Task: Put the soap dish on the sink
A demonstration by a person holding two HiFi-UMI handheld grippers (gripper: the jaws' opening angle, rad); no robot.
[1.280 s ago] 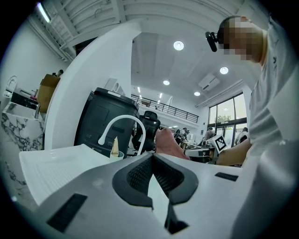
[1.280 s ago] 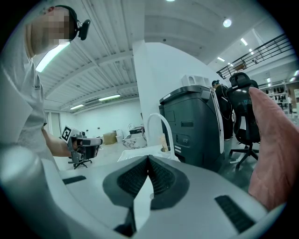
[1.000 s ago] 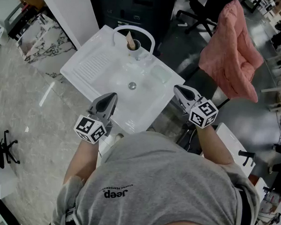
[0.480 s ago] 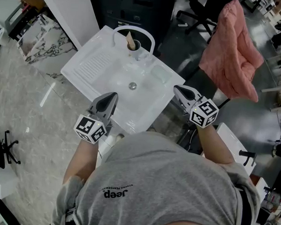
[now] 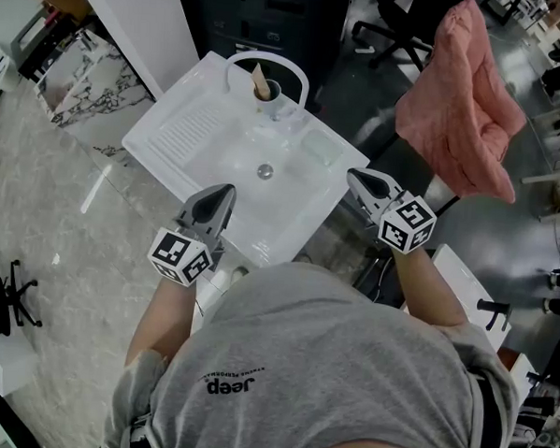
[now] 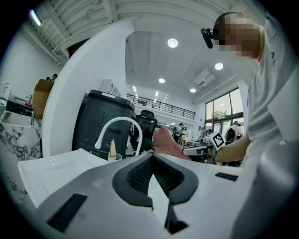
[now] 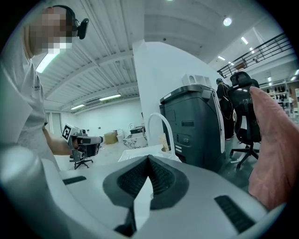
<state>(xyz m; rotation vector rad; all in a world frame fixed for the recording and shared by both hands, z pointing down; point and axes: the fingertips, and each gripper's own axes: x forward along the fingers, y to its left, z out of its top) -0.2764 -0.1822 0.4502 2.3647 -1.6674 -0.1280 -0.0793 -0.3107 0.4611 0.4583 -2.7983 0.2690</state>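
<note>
The white sink (image 5: 187, 129) stands in front of me, with a white arched faucet (image 5: 260, 61) and a drain (image 5: 265, 172). On its right rim lies a clear, faint rectangular dish (image 5: 320, 147), which looks like the soap dish. My left gripper (image 5: 227, 190) hovers at the sink's near edge, shut and empty. Off the sink's right corner, my right gripper (image 5: 353, 179) is likewise shut with nothing held. In the left gripper view the jaws (image 6: 152, 157) meet tip to tip; in the right gripper view the jaws (image 7: 149, 158) do the same.
A cup with a wooden stick (image 5: 265, 88) stands by the faucet. A pink cloth (image 5: 464, 97) hangs at the right. A dark cabinet (image 7: 196, 126) is behind the sink, with an office chair (image 7: 245, 107) beside it. A marble block (image 5: 86, 82) sits at the left.
</note>
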